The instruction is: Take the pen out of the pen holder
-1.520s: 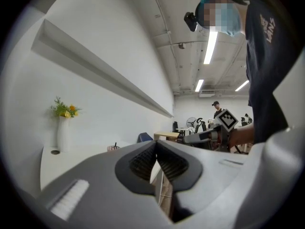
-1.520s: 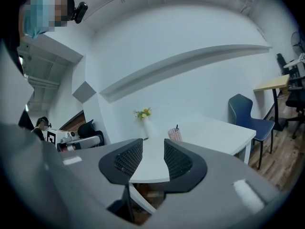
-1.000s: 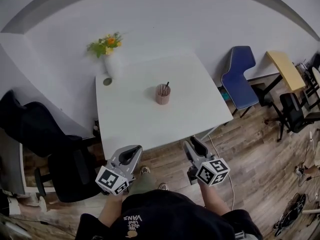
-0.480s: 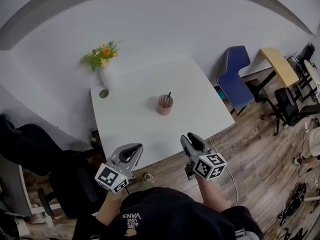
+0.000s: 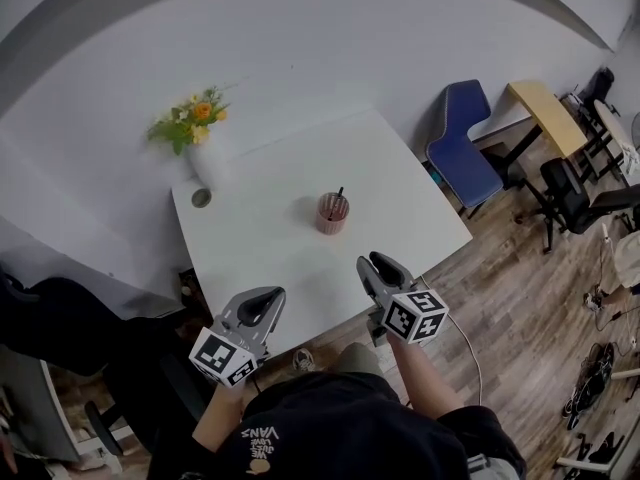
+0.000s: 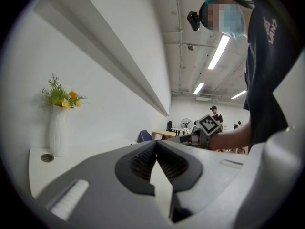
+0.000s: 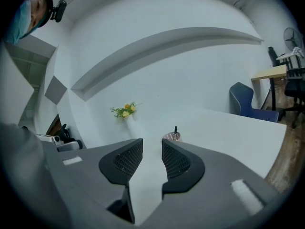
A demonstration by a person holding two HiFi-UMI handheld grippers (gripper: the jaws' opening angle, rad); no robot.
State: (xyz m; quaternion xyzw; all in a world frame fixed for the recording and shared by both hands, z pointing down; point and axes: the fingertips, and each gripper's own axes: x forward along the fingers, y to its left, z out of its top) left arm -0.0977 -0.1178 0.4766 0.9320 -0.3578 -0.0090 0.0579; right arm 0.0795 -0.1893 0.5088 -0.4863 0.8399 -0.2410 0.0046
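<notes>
A pink pen holder (image 5: 332, 214) stands near the middle of the white table (image 5: 270, 248), with a dark pen (image 5: 339, 193) sticking up out of it. Both grippers hover at the table's near edge, well short of the holder. My left gripper (image 5: 262, 306) is shut, its jaws meeting at the tips (image 6: 155, 146) with nothing between them. My right gripper (image 5: 376, 266) is open by a narrow gap (image 7: 151, 149) and holds nothing. In the right gripper view the pen holder (image 7: 172, 137) and pen (image 7: 175, 130) show just past the right jaw.
A white vase of yellow and orange flowers (image 5: 203, 158) stands at the table's far left corner, beside a small round object (image 5: 201, 198). A blue chair (image 5: 457, 143) and a wooden desk (image 5: 540, 116) are to the right, black office chairs (image 5: 572, 198) beyond them.
The person has stepped closer to the table. Both grippers have come forward from over the floor to the table's near edge. The pen holder and pen have not moved.
</notes>
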